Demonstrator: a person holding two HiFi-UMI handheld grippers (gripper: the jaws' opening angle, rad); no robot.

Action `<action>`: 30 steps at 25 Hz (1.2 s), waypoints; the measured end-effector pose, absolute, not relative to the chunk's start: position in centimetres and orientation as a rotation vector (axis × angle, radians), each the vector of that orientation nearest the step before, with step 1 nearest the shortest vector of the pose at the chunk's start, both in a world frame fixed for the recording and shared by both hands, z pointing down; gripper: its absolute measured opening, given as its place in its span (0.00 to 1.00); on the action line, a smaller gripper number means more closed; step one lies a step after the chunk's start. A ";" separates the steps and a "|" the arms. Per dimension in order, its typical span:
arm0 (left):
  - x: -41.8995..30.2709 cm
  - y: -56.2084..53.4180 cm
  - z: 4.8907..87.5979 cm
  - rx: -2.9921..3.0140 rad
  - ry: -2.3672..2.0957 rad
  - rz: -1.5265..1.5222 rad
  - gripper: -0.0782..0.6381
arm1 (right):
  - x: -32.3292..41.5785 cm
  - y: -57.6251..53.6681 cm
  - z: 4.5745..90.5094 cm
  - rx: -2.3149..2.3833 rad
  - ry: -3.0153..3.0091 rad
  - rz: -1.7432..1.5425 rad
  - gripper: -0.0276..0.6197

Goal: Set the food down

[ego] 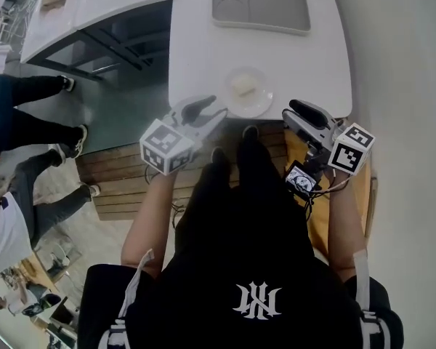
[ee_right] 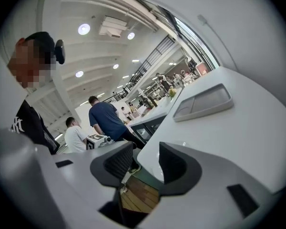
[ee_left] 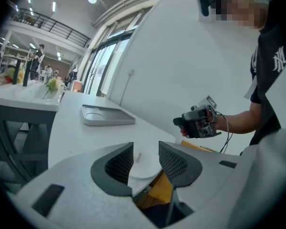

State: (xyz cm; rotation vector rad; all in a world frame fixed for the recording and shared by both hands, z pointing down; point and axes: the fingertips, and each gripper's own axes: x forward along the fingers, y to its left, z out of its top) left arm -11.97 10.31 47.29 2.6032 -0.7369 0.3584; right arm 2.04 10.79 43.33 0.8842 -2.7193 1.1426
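Note:
A small white plate (ego: 248, 93) with a pale piece of food (ego: 243, 86) on it rests near the front edge of the white table (ego: 203, 42). My left gripper (ego: 212, 108) hangs just left of the plate at the table's edge, open and empty. In the left gripper view the plate (ee_left: 144, 168) and food (ee_left: 138, 155) lie beyond the open left gripper (ee_left: 146, 159). My right gripper (ego: 291, 111) is just right of the plate, open with nothing in it. The right gripper view shows my right gripper (ee_right: 146, 163) over the table edge.
A grey compartment tray (ego: 260, 4) lies at the far side of the table. A second white table (ego: 94, 6) stands to the left, with people (ego: 29, 115) beside it. A wooden floor strip (ego: 123, 173) runs below the table edge; a white wall (ego: 407, 64) is at the right.

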 end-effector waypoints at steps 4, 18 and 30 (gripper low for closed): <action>-11.6 7.3 49.9 2.461 -0.831 0.445 0.32 | 2.9 7.6 46.2 0.809 -2.664 1.230 0.27; -9.6 4.6 55.0 2.105 -0.862 0.692 0.36 | 4.0 2.5 54.3 0.605 -2.303 1.345 0.32; -9.0 4.9 55.5 2.030 -0.913 0.769 0.34 | 2.3 3.2 55.4 0.522 -2.191 1.381 0.30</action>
